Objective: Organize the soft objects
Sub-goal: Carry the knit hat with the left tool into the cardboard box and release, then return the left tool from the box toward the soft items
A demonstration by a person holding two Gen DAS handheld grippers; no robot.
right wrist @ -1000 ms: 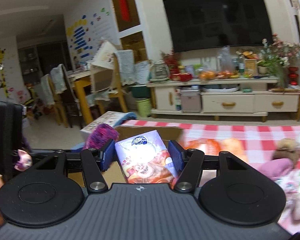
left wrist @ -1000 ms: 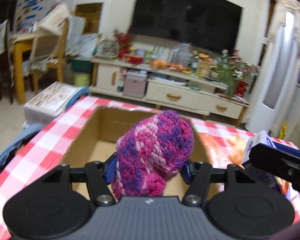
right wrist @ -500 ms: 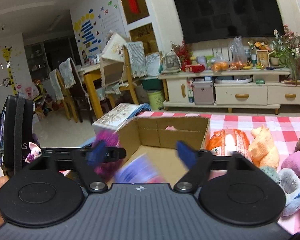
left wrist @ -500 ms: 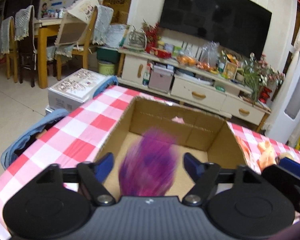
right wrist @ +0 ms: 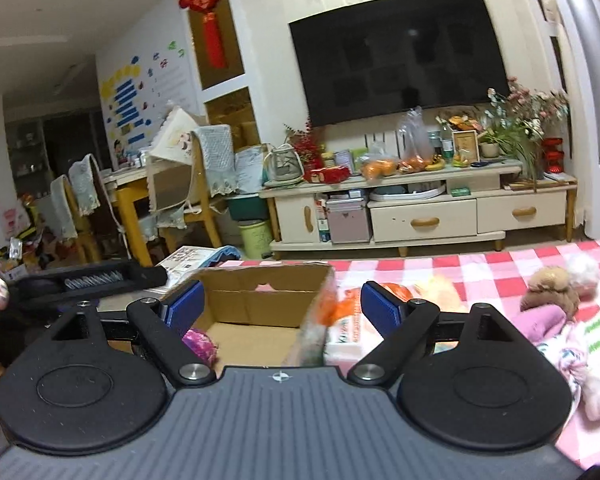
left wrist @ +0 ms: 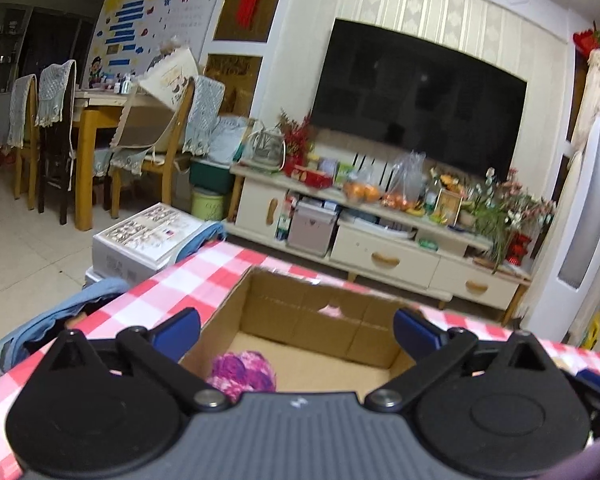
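An open cardboard box (left wrist: pixel 308 320) stands on the red-checked tablecloth (left wrist: pixel 180 284). A pink and purple knitted hat (left wrist: pixel 242 372) lies on the box floor; it also shows in the right wrist view (right wrist: pixel 199 342). My left gripper (left wrist: pixel 296 332) is open and empty above the box. My right gripper (right wrist: pixel 282 306) is open and empty over the box's (right wrist: pixel 260 304) right wall. A blurred snack bag (right wrist: pixel 314 334) is at that wall's inner side.
An orange packet (right wrist: pixel 346 320), a brown plush toy (right wrist: pixel 550 292), purple cloth (right wrist: pixel 540 320) and white soft items (right wrist: pixel 596 360) lie on the tablecloth right of the box. A TV cabinet (left wrist: pixel 380 248) and chairs (left wrist: pixel 56 132) stand beyond the table.
Both grippers opened. The knitted hat dropped from my left gripper into the box. The snack bag dropped from my right gripper. Both grippers have risen and tilted up.
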